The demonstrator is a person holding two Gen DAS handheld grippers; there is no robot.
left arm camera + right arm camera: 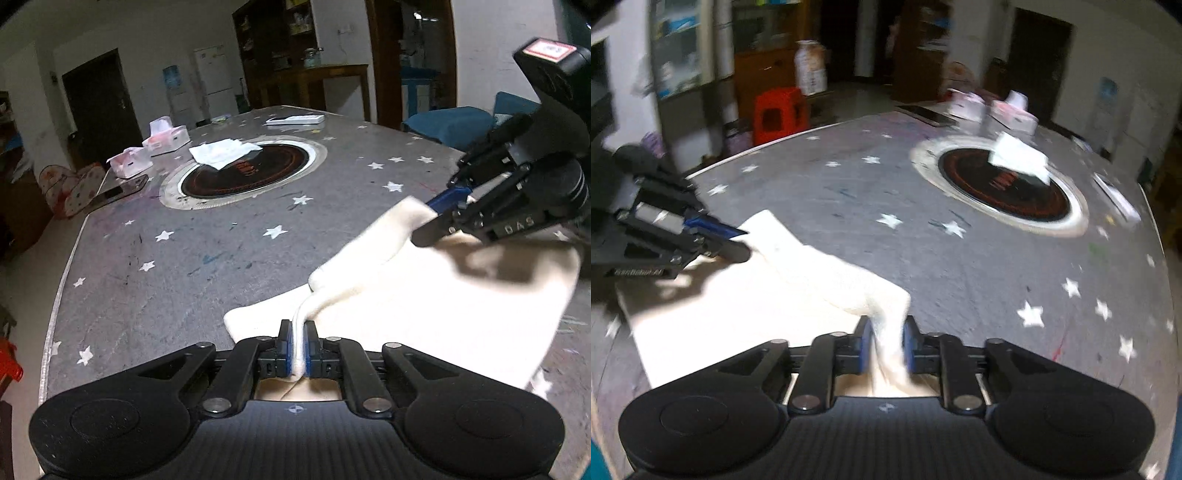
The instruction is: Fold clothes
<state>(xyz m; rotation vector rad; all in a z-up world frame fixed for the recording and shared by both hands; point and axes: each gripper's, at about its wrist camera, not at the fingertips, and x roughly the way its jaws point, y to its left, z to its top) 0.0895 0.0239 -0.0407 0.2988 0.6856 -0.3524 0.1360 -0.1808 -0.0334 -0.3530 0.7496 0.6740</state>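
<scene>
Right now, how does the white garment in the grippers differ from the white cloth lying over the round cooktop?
The white garment is pinched by the left gripper and the right gripper and partly lifted; the white cloth lies loose, untouched. The garment is at the near table edge, the cloth farther off, overlapping the round cooktop. The garment looks larger and creamier. Both are pale fabric on the starred table.

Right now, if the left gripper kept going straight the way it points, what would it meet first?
The left gripper, shut on the cream cloth, would first push into that cloth's raised fold; beyond lies the starred table. Depth is uncertain.
</scene>
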